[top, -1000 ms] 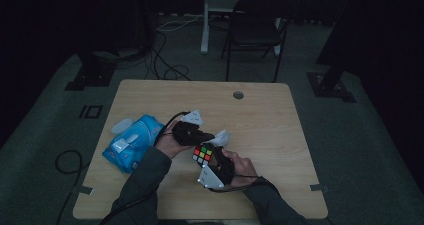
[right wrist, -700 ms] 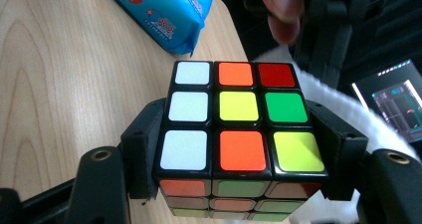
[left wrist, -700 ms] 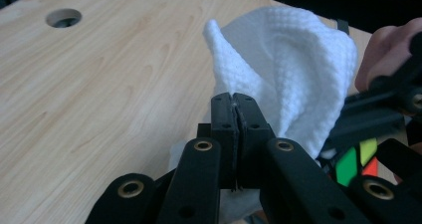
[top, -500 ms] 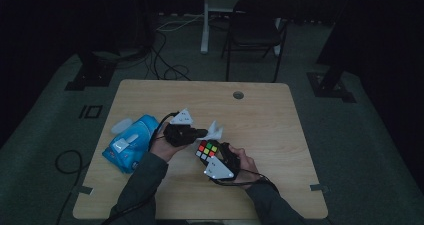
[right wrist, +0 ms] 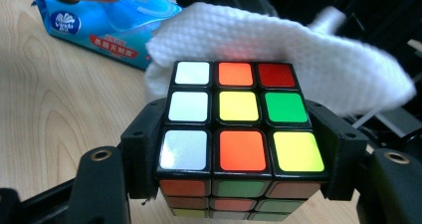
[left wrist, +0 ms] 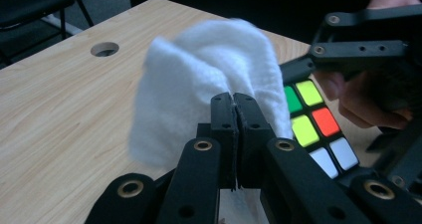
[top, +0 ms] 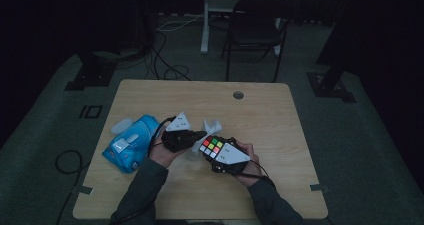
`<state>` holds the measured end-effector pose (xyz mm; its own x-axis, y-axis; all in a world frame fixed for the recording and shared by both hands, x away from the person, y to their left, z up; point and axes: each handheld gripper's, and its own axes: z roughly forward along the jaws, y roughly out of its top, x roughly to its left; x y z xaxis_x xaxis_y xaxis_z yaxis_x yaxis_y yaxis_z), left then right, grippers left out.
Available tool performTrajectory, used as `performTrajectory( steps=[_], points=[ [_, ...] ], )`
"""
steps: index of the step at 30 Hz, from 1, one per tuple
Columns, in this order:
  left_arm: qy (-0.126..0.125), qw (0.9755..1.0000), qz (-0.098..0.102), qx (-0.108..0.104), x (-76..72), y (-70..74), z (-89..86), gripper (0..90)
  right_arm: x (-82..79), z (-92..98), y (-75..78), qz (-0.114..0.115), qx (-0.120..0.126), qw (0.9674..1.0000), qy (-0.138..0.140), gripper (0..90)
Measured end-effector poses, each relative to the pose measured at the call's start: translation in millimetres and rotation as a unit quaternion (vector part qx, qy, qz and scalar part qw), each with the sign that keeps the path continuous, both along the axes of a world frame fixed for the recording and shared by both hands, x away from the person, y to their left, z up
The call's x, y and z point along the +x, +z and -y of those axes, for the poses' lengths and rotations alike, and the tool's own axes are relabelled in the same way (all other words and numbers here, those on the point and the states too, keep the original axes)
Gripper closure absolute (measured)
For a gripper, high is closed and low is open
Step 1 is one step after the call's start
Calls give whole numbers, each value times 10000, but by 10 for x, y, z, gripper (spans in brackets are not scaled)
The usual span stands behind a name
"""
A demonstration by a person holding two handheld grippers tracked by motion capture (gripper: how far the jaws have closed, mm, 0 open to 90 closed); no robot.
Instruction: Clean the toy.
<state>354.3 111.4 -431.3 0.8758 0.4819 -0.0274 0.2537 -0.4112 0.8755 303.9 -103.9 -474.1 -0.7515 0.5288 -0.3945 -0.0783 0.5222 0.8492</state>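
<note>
A scrambled puzzle cube point(right wrist: 239, 119) sits clamped between the jaws of my right gripper point(right wrist: 239, 134), its top face white, orange, red, yellow and green. In the high view the cube point(top: 212, 147) is held just above the table's middle by the right gripper point(top: 220, 152). My left gripper point(left wrist: 234, 102) is shut on a white wipe point(left wrist: 209, 79), which bunches up past its fingertips. The wipe point(right wrist: 298, 64) lies against the cube's far side. Seen from above, the left gripper point(top: 192, 136) points right at the cube, with the wipe point(top: 210, 126) between them.
A blue pack of wet wipes point(top: 131, 142) lies at the left of the wooden table point(top: 280, 115), close to the left hand. A cable hole point(top: 238, 95) is near the far edge. A dark chair point(top: 260, 30) stands beyond the table.
The right hand has carried the cube a little to the right and farther from the near edge. The left gripper has shifted slightly with the wipe, which now rests against the cube.
</note>
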Motion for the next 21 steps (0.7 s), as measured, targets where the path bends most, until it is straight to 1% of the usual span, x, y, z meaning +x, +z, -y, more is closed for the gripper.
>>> performTrajectory(
  steps=[3, 4, 5, 9, 14, 16, 21],
  points=[
    [-21, 10000, -14, 4, -11, -7, 9, 890, 28, 37, 4, -120, 129, 9998, -16, 339],
    [-27, 10000, -16, 5, -13, -9, 10, 889, 48, 63, 6, -216, 232, 9995, -11, 340],
    [-29, 10000, -16, 9, -15, -12, 11, 889, 48, 63, 6, -216, 232, 9995, -11, 340],
    [-33, 10000, -20, 42, -16, -24, 15, 889, 70, 106, 17, -380, 415, 9984, -15, 340],
    [0, 9999, -69, 115, 2, -64, 29, 888, 84, 147, 55, -463, 605, 9971, 16, 340],
    [2, 9998, -98, 153, 17, -91, 27, 887, 86, 156, 73, -469, 646, 9968, 20, 340],
    [26, 9998, -160, 142, 35, -121, 30, 886, 96, 173, 96, -534, 741, 9958, 52, 340]
  ],
)
